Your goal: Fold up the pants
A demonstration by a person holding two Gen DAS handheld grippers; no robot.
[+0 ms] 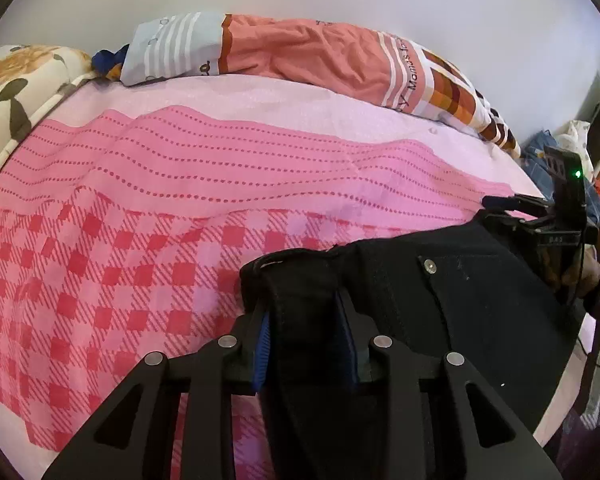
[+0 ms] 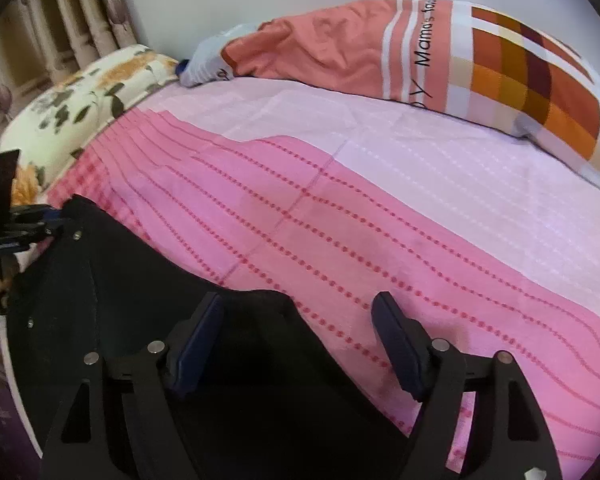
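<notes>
Pink bedspread [image 2: 380,216], checked near the front edge and dotted-striped further back, is spread over a bed against a white wall. Black pants [image 1: 460,304] are laid at the near edge, waistband running side to side between the two tools. Left gripper [image 1: 306,344] is seen clamped on a waistband fold, blue pads pressed into the cloth. Right gripper [image 2: 300,344] is seen spread wide, the pants' edge lying between its jaws unpinched; it is judged nearer the free corner. "Mama's" is legible on the orange pillow [image 2: 340,48].
</notes>
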